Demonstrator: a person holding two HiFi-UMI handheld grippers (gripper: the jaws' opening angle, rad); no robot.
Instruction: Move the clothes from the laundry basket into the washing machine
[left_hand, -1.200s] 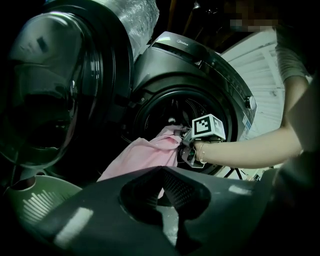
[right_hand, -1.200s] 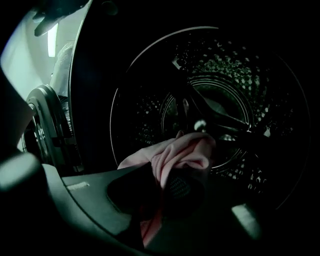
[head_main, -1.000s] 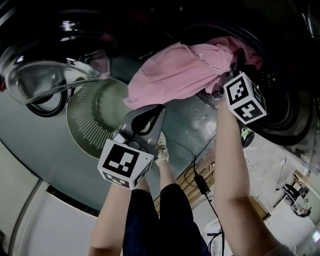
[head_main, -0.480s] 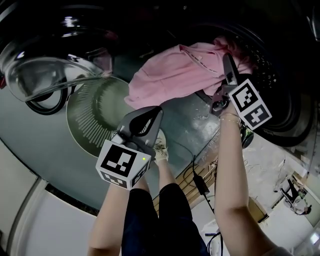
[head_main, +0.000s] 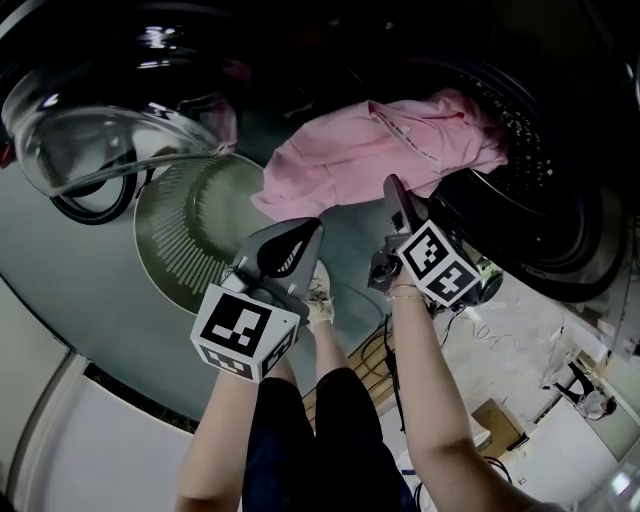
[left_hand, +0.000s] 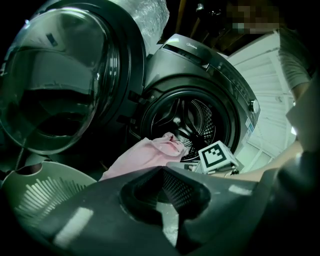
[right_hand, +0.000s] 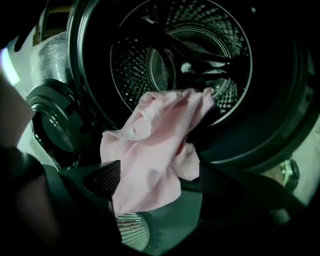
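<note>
Right gripper: jaws spread apart, nothing between them. Pink garment lies just ahead of and above its tips, draped over the lip of the washing machine. Its far end is inside the drum and its near end hangs outside. Judgement: it sits half-loaded and will need a push deeper. Left gripper: clenched on nothing, held low beside the right one, probably to stay clear. Laundry basket sits beyond it, to its left.
</note>
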